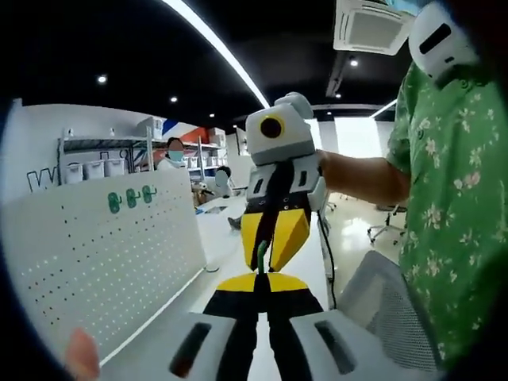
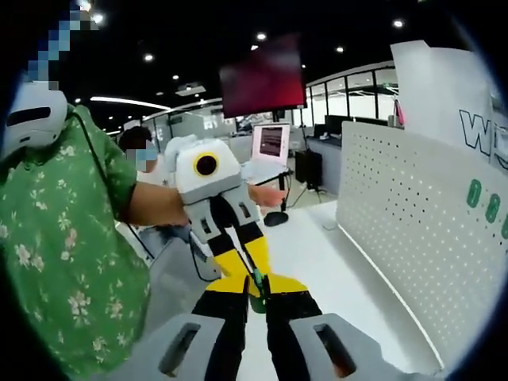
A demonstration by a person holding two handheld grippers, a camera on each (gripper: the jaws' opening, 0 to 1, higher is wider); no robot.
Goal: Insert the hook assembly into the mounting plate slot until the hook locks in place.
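Free room and obstacles. The white pegboard (image 1: 103, 262) stands upright along one edge of the white table (image 1: 218, 238); three green hooks (image 1: 131, 197) project from its upper face. The left gripper (image 1: 259, 279) and right gripper (image 1: 267, 242) meet tip to tip over the table, blocking the space between them. The person's green floral shirt (image 1: 452, 198) bounds the opposite side. Table surface beside the pegboard lies open.

One white pegboard (image 1: 103, 262) carries three green hooks (image 1: 131, 198). Two yellow-jawed grippers (image 1: 262, 266) meet around one green hook assembly (image 2: 258, 283).
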